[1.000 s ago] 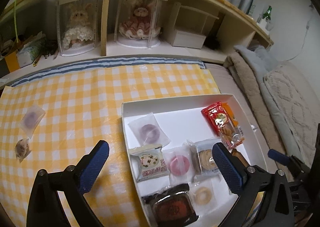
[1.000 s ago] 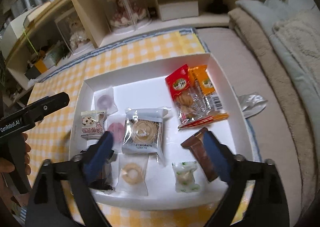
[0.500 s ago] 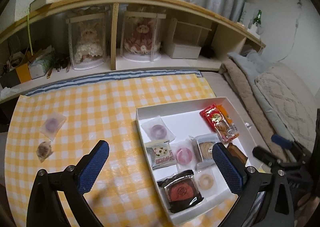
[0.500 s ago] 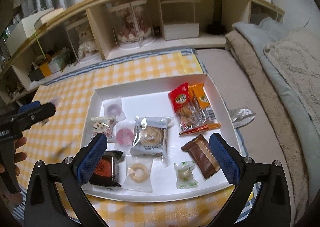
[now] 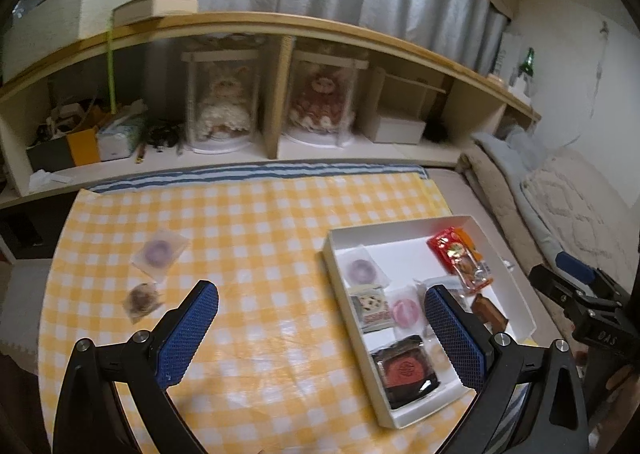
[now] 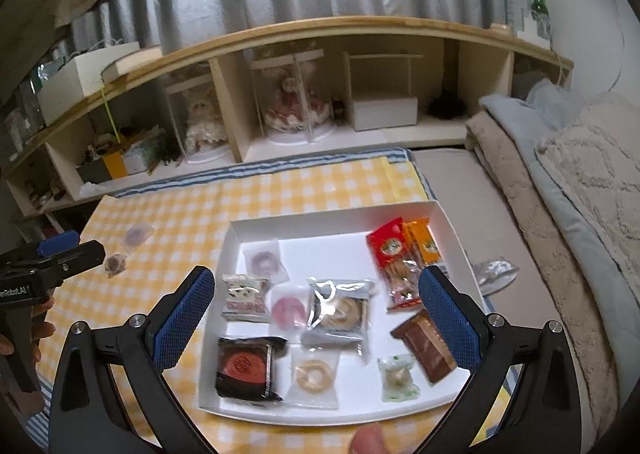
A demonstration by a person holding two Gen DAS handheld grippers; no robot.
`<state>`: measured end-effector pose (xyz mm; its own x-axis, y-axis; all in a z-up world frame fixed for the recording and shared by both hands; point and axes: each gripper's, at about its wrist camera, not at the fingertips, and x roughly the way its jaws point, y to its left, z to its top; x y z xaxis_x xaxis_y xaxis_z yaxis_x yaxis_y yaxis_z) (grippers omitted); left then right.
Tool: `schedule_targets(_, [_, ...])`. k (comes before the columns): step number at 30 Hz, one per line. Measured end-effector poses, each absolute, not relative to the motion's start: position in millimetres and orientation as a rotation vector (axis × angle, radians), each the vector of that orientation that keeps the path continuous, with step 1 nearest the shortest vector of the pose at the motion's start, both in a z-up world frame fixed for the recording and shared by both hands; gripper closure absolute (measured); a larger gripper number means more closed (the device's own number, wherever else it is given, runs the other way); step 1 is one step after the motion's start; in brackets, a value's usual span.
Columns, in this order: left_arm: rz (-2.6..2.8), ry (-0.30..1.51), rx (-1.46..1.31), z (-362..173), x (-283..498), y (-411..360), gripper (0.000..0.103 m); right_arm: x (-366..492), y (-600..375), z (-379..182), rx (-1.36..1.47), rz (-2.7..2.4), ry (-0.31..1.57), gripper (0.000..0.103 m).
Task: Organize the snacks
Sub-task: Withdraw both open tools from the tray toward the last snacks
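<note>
A yellow checked cloth [image 5: 260, 238] covers the surface under both grippers, and behind it stands a low wooden shelf [image 6: 320, 34] with two dolls in clear cases. On the cloth lies a white tray [image 6: 448, 222] full of wrapped snacks.

The right gripper [image 6: 316, 310] hangs over the tray with its jaws wide apart and nothing between them. The near part of the tray fills the gap between the jaws. Right between them are a silver cookie packet [image 6: 340, 310] and a pink donut [image 6: 286, 308]; a small printed packet [image 6: 244, 296] lies just beside the left fingertip. Beyond the right fingertip lie a red snack bag [image 6: 394, 266] and an orange bag [image 6: 424, 242], side by side. Below the right finger sits a brown bar [image 6: 428, 346], with a small green-white candy [image 6: 398, 376] near it. Closer to the camera are a dark red-sealed pastry [image 6: 246, 368] and a pale ring cookie [image 6: 314, 374]. A purple donut [image 6: 262, 260] is in the far left corner of the tray.

The left gripper [image 5: 320, 314] is also wide open and empty, over bare cloth. The tray lies at its right finger and partly behind it. Two loose snacks remain on the cloth beyond its left fingertip: a purple donut packet [image 5: 160, 252] and, nearer, a small brown sweet [image 5: 142, 300].
</note>
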<state>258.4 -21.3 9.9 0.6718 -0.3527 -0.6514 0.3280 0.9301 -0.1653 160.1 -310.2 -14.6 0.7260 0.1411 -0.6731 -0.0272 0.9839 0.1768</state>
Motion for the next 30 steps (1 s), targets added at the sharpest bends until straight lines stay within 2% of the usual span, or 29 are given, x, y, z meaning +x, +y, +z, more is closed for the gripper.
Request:
schedule_targets(20, [-0.249,0.651,-0.113,13.6,251.1,110.1,0.0,198.0,-208.8,-2.2,0.078,0.271,0.742,0.0])
schedule_targets(30, [-0.212,0.678,-0.134,-26.3,289.1,138.7,0.0,245.8,-147.2,0.6,0.089,0.36,0.766,0.0])
